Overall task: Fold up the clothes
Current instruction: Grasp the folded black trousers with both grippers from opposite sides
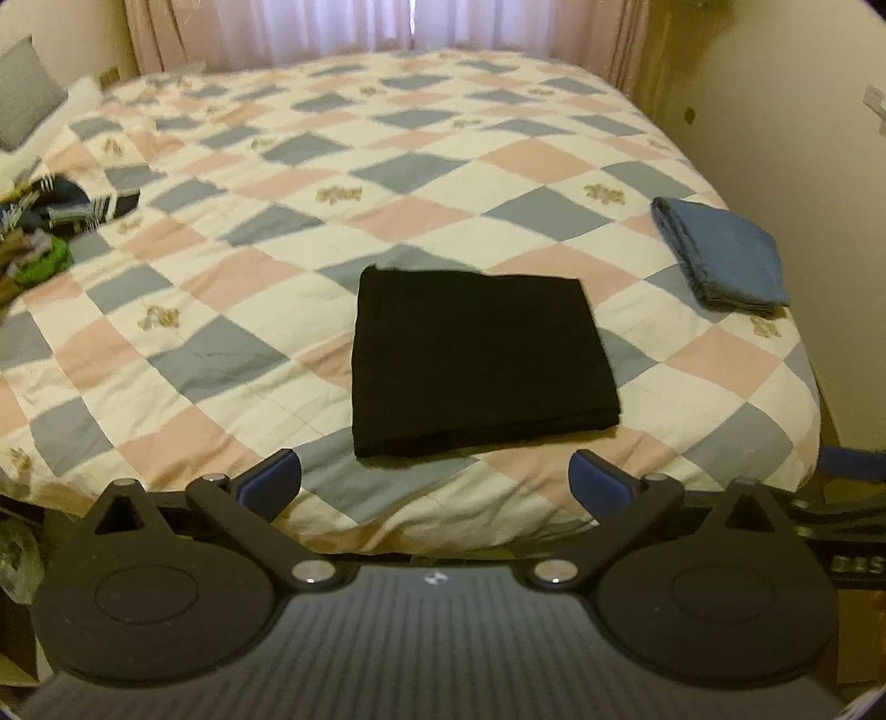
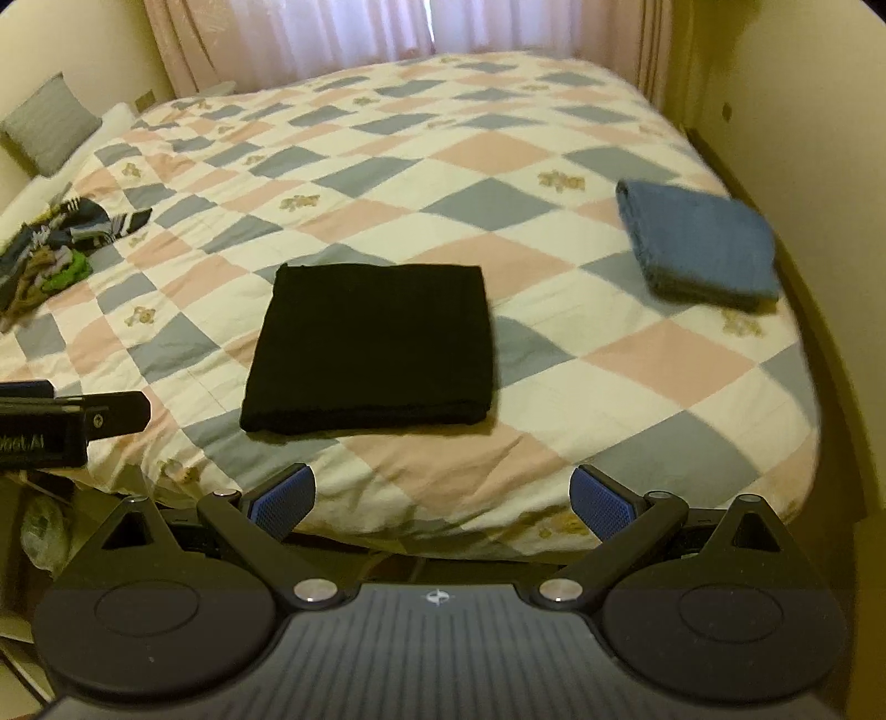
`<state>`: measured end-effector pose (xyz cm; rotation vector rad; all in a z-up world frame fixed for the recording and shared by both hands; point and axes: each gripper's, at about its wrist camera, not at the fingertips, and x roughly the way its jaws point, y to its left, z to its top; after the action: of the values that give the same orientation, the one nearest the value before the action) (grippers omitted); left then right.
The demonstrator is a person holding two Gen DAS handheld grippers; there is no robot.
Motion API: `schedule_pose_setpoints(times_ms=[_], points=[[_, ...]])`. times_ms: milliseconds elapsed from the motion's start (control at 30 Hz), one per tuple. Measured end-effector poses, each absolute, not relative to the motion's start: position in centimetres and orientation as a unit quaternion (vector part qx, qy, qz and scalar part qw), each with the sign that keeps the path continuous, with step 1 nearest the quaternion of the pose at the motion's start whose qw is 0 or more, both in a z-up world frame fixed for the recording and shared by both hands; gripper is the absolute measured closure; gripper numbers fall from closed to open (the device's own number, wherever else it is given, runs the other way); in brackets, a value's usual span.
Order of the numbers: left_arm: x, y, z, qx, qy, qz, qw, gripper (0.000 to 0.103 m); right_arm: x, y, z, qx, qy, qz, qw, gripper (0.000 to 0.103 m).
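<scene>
A black garment [image 1: 482, 360] [image 2: 374, 346] lies folded into a flat rectangle near the front edge of the bed. A folded blue garment [image 1: 720, 257] [image 2: 700, 243] rests at the bed's right side. A pile of unfolded patterned clothes [image 1: 50, 227] [image 2: 55, 249] sits at the far left. My left gripper [image 1: 434, 479] hovers open just short of the black garment, nothing between its blue pads. My right gripper [image 2: 443, 495] is open too, held back from the bed's front edge and empty. The left gripper's body [image 2: 66, 421] shows at the left of the right wrist view.
The bed carries a pink, grey and white checked quilt [image 1: 277, 232] [image 2: 609, 343]. A grey pillow [image 1: 22, 94] [image 2: 47, 130] lies at the far left. Pink curtains [image 1: 387, 27] hang behind the bed. A wall [image 1: 830, 166] runs close along the right side.
</scene>
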<state>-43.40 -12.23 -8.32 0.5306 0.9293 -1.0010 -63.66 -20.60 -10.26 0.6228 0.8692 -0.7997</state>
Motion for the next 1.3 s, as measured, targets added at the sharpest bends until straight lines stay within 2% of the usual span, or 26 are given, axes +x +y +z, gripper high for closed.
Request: schedule_pose_setpoints(times_ms=[167, 500, 633, 900, 1000, 1100, 1133, 1167, 1200, 1267, 1300], points=[[-37.7, -14.0, -11.8, 0.21, 0.47, -0.449, 0.73, 0.001, -63.8, -23.5, -13.1, 0.337, 0.362, -0.351, 0.795, 0.002], [-24.7, -21.1, -22.4, 0.16, 0.565, -0.439, 0.68, 0.001, -58.8, -35.1, -22.8, 0.416, 0.375, -0.324, 0.762, 0.002], [-21.5, -24.0, -26.4, 0.181, 0.581, -0.45, 0.653, 0.002, -57.6, -38.3, -26.4, 0.446, 0.385, -0.287, 0.755, 0.01], [-19.6, -27.5, -32.9, 0.182, 0.619, -0.518, 0.562, 0.002, -55.3, -44.8, -33.7, 0.502, 0.401, -0.213, 0.736, 0.015], [-19.5, -27.7, -34.4, 0.148, 0.635, -0.536, 0.537, 0.002, -54.5, -47.1, -36.3, 0.521, 0.406, -0.184, 0.728, 0.018], [-19.3, -28.0, -35.8, 0.117, 0.644, -0.55, 0.52, 0.004, -54.0, -48.0, -37.2, 0.53, 0.406, -0.144, 0.73, 0.02], [-19.3, -28.1, -36.2, 0.108, 0.643, -0.554, 0.517, 0.005, -54.0, -48.3, -37.5, 0.537, 0.401, -0.13, 0.731, 0.028], [-19.1, -28.3, -36.4, 0.098, 0.643, -0.559, 0.514, 0.008, -53.9, -48.6, -37.8, 0.546, 0.395, -0.114, 0.73, 0.029], [-19.0, -28.4, -36.5, 0.083, 0.64, -0.567, 0.512, 0.019, -53.8, -48.8, -38.1, 0.552, 0.39, -0.098, 0.73, 0.03], [-18.5, -28.5, -36.6, 0.065, 0.646, -0.568, 0.506, 0.019, -53.6, -49.2, -38.2, 0.552, 0.386, -0.072, 0.735, 0.035], [-18.3, -28.4, -36.8, 0.061, 0.647, -0.57, 0.503, 0.022, -53.7, -49.4, -38.3, 0.559, 0.381, -0.062, 0.734, 0.038]])
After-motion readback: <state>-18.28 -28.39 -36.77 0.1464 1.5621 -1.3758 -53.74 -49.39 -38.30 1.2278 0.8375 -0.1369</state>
